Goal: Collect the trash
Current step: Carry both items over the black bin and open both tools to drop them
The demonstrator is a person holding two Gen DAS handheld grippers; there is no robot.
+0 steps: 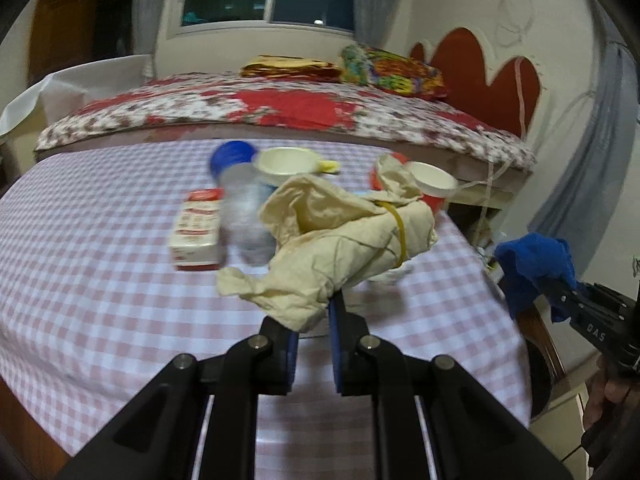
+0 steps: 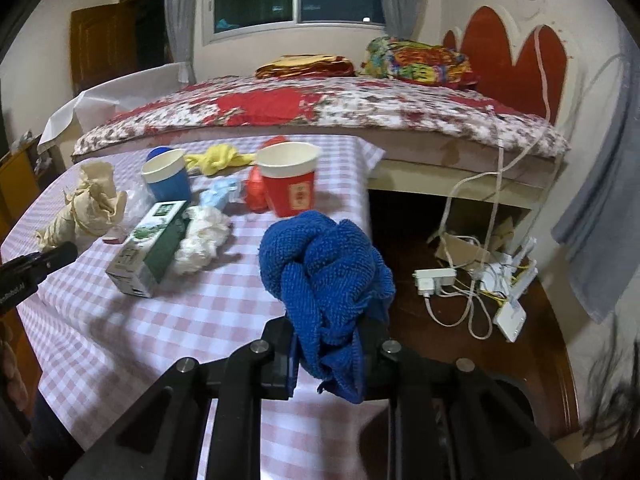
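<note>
My left gripper is shut on a crumpled cream cloth with a yellow rubber band, held above the checked table; it also shows at the left in the right wrist view. My right gripper is shut on a knotted blue towel above the table's right edge; the towel also shows in the left wrist view. On the table lie a carton, white crumpled paper, a red cup, a blue cup, a yellow cloth and a clear plastic bottle.
A bed with a floral quilt stands right behind the table. Right of the table, on the floor, lie a power strip, cables and a cardboard box. A grey cloth hangs at the far right.
</note>
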